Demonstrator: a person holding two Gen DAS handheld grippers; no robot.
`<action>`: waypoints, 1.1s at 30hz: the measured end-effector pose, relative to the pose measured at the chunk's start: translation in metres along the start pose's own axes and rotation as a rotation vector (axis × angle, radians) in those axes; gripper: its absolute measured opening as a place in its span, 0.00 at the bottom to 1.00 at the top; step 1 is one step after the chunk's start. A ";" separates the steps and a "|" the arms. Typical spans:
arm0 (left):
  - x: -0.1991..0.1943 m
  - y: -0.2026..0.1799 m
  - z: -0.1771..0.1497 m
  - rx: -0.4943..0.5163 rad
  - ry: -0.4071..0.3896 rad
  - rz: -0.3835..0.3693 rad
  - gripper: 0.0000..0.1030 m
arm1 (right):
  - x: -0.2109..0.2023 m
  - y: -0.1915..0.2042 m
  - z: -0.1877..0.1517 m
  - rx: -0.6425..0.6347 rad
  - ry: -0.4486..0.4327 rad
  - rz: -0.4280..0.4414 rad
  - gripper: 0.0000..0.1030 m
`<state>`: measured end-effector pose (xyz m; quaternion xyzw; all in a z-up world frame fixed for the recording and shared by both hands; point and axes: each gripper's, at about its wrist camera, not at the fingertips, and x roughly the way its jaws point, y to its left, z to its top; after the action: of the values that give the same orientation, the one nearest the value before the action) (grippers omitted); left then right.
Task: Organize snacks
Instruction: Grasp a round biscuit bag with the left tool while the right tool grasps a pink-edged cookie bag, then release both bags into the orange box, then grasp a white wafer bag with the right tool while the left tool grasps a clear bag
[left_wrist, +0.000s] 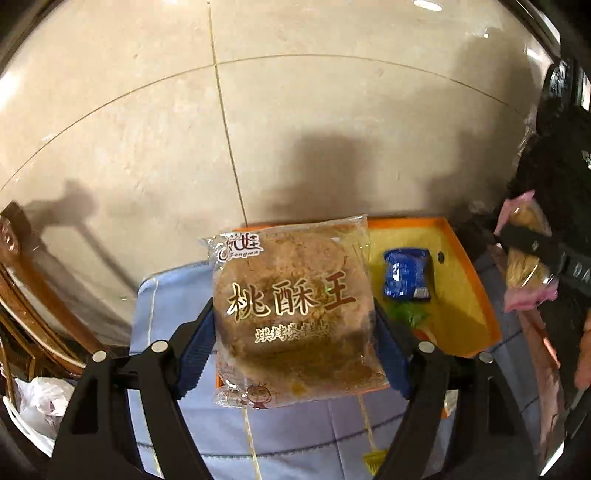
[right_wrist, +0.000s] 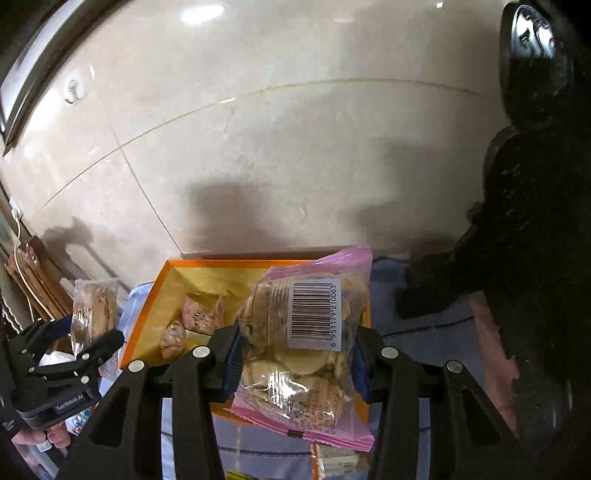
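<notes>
Left wrist view: the left gripper (left_wrist: 295, 325) has its blue-padded fingers (left_wrist: 195, 354) set wide and clamped on the two side edges of a clear plastic packet with a large round brown walnut cake and gold Chinese lettering (left_wrist: 291, 314). The packet hangs above an open orange box with a yellow inside (left_wrist: 469, 273), and covers the box's left part. Inside the box lies a small blue foil snack packet (left_wrist: 406, 275), with something green just below it that is too small to name. The box rests on a pale blue quilted cloth over the surface (left_wrist: 173, 295). At the right edge the right gripper (left_wrist: 532, 247) crosses a pink-edged packet (left_wrist: 524, 236), only partly in view.

Right wrist view: the right gripper (right_wrist: 295, 354) has its fingers (right_wrist: 232, 365) closed about halfway, pressing both sides of a pink-edged clear packet of pale round biscuits with a white barcode label (right_wrist: 306, 339), held over the orange box (right_wrist: 147, 317). Two small wrapped snacks (right_wrist: 203, 314) lie in the box; their print is unreadable. At the left, the left gripper (right_wrist: 85, 332) holds the walnut cake packet (right_wrist: 92, 310) edge-on. The right side is dark, blurred clothing (right_wrist: 524, 229).
</notes>
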<state>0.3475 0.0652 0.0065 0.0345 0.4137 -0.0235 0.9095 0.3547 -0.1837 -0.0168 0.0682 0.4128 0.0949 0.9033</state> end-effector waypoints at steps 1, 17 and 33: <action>0.001 0.000 0.003 0.003 -0.003 0.000 0.73 | 0.006 0.004 0.001 -0.005 -0.002 -0.008 0.46; 0.005 0.005 0.000 0.047 -0.032 0.141 0.96 | -0.004 0.016 0.012 -0.088 -0.052 -0.015 0.97; -0.055 0.055 -0.224 0.062 0.129 0.203 0.96 | 0.042 -0.035 -0.161 -0.120 0.284 -0.155 0.97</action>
<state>0.1471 0.1397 -0.0969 0.1056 0.4647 0.0581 0.8772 0.2639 -0.2009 -0.1593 -0.0320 0.5338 0.0579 0.8430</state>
